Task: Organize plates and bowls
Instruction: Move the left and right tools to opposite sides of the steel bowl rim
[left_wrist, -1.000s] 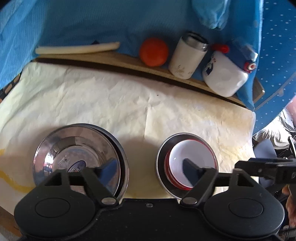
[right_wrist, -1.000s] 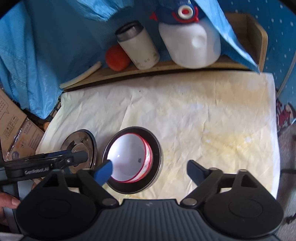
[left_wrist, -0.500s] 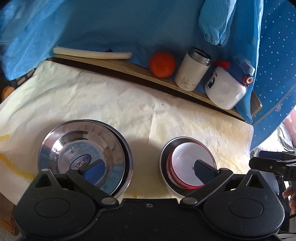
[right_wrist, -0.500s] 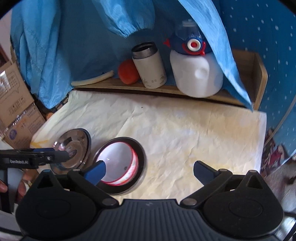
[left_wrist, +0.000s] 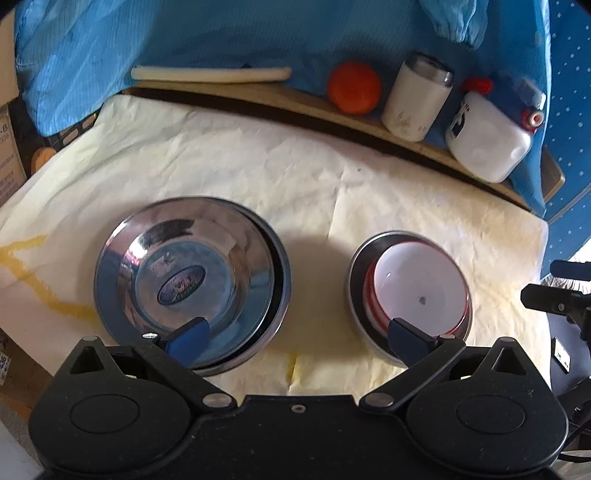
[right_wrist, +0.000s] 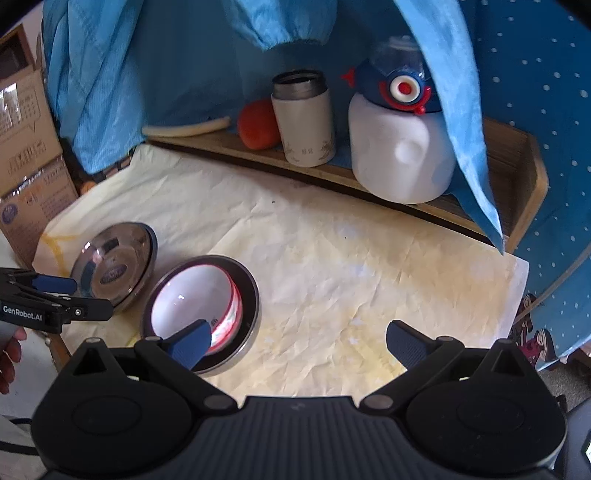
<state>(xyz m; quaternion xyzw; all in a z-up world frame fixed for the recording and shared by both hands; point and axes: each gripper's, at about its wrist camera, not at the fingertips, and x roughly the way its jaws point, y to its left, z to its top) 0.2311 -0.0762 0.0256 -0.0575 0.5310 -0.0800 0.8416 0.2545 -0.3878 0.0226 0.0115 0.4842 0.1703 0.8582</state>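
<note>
- While my left tool hung released over the desk, the steel bowls lay left, the white bowl right.
- My right tool, also released, sat nearer the white bowl.

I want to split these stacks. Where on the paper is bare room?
Widest free patch: right of the white bowl in its steel dish, up to the wooden shelf. Narrower strip behind both stacks. Crowded: the gap beside the steel plates.

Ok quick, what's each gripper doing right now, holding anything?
Left gripper: open wide, holding nothing, above the steel plates.
Right gripper: open, holding nothing, beside the white bowl.
</note>
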